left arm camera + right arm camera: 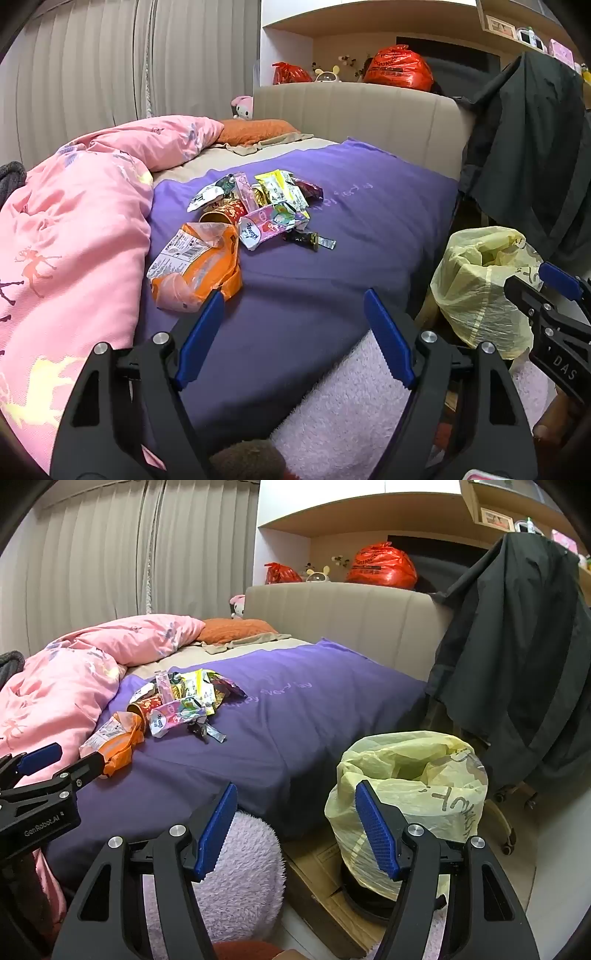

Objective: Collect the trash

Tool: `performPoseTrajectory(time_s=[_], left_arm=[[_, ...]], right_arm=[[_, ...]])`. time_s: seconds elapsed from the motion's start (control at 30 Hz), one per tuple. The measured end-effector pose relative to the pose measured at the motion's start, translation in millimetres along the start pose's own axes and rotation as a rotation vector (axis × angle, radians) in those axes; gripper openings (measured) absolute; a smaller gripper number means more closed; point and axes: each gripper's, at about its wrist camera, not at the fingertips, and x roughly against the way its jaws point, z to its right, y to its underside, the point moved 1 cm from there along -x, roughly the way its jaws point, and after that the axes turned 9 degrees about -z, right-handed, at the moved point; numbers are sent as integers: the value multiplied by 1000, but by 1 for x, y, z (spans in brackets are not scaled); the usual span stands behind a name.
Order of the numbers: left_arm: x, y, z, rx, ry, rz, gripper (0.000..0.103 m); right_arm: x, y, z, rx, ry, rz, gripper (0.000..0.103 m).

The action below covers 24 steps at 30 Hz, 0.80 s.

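Left wrist view: the left gripper [293, 306] hangs over the near part of the purple bed sheet [332, 266], its blue-padded jaws spread wide with nothing between them. The trash lies on that sheet in one loose heap. Nearest the gripper is a crumpled orange plastic snack bag [195, 266], just beyond the left jaw tip and not touched by it. Behind the bag lies a red and gold paper cup [225, 214] on its side, then a cluster of small coloured foil wrappers [273, 206], overlapping each other. A dark twisted candy wrapper [310, 240] lies just to the right of the cluster. A pink printed quilt [74, 229] is bunched along the sheet's left edge.

Right wrist view: the right gripper [295, 805] is likewise released, jaws wide and empty. It hovers off the sheet's right edge, near a bin lined with a pale yellow plastic bag [413, 786], whose mouth stands open. The bin stands on flat brown cardboard [317, 878] beside the bed.
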Motion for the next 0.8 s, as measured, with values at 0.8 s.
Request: performPoseTrajectory(time_s=[0.8], left_arm=[[7,2,-2,1,-29,6,74]], right_arm=[[3,4,1,-8,-19,8,63]])
